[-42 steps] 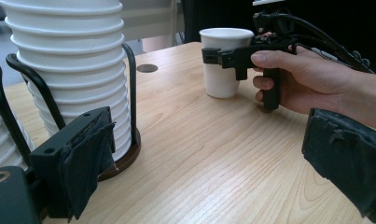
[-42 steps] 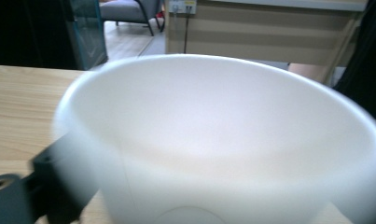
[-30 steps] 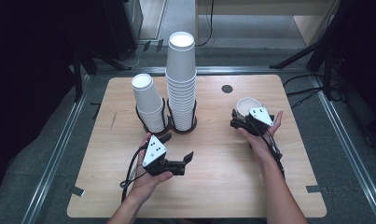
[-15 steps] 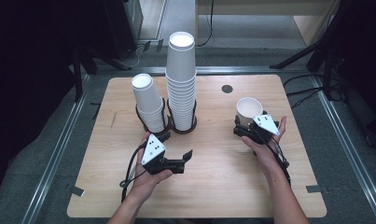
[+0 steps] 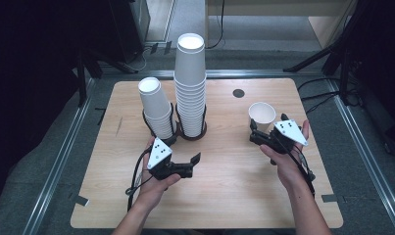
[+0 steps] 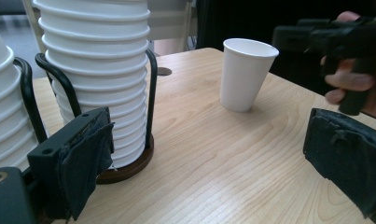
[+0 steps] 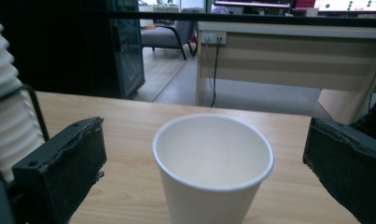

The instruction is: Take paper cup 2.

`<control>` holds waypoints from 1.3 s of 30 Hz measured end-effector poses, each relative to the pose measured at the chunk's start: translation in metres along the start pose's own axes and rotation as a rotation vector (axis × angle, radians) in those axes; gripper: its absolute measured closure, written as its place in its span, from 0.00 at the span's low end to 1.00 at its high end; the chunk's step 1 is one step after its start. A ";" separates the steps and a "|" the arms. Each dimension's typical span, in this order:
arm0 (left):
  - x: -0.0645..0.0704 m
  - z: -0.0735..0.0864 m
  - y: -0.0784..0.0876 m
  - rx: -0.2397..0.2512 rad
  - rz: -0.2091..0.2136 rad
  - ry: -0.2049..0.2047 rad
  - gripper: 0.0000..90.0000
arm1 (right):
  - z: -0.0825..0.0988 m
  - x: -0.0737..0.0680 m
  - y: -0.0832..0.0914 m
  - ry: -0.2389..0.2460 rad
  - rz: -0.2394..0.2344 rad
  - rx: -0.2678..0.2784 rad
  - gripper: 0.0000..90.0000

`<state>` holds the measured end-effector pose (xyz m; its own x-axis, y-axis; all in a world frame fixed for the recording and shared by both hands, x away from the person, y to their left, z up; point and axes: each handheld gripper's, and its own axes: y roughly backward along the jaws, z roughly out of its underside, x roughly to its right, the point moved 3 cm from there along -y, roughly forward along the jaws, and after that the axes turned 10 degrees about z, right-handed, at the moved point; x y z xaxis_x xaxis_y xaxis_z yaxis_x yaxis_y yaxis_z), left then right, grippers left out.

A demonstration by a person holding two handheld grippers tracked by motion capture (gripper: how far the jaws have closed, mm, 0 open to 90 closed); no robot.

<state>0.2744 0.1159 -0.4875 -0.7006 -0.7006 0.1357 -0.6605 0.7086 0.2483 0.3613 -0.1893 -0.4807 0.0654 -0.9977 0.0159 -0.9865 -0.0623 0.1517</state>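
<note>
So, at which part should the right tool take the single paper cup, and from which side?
Probably at the upper wall, just under the rim. The single paper cup stands upright and empty on the table, apart from the stacks. The right tool already faces it from the person's side, jaws open on either side, so a level approach from there seems best. A light squeeze only: the thin wall may buckle.

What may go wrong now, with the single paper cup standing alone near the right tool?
The single paper cup stands free and upright between the open jaws of the right tool; it looks light, so a bump from one jaw could tip it or push it along the table. A hard squeeze might crush its thin wall. The left tool is open beside the tall cup stack, which a careless swing could knock.
</note>
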 end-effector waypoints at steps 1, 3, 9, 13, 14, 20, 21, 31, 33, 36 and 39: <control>0.000 -0.001 0.000 0.000 -0.006 -0.009 0.02 | -0.004 -0.001 0.002 -0.002 -0.004 0.003 0.00; -0.001 -0.004 -0.001 0.002 -0.014 -0.013 0.02 | -0.019 -0.006 0.007 0.000 -0.022 0.019 0.00; -0.005 -0.013 -0.003 0.024 -0.040 -0.005 0.02 | -0.058 -0.023 0.020 0.011 -0.089 0.070 0.00; -0.011 -0.021 -0.005 0.043 -0.066 0.010 0.02 | -0.079 -0.034 0.023 -0.007 -0.136 0.086 0.00; -0.012 -0.022 -0.005 0.042 -0.071 0.006 0.02 | -0.085 -0.038 0.024 -0.013 -0.148 0.088 0.00; -0.017 -0.036 -0.012 0.056 -0.090 -0.001 0.02 | -0.110 -0.055 0.027 -0.043 -0.212 0.103 0.00; -0.018 -0.039 -0.013 0.059 -0.095 -0.004 0.02 | -0.113 -0.058 0.028 -0.048 -0.224 0.106 0.00; -0.036 -0.057 -0.031 0.078 -0.152 -0.005 0.02 | -0.142 -0.084 0.027 -0.055 -0.285 0.112 0.00; -0.039 -0.060 -0.034 0.080 -0.158 -0.005 0.02 | -0.146 -0.089 0.026 -0.051 -0.293 0.113 0.00; -0.042 -0.065 -0.038 0.089 -0.167 -0.016 0.02 | -0.152 -0.096 0.024 -0.057 -0.310 0.116 0.00; -0.045 -0.071 -0.041 0.102 -0.181 -0.017 0.02 | -0.157 -0.104 0.022 -0.053 -0.323 0.113 0.00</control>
<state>0.3522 0.1126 -0.4361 -0.5722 -0.8161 0.0810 -0.7992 0.5771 0.1684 0.3565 -0.0833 -0.3238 0.3722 -0.9257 -0.0673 -0.9266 -0.3748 0.0299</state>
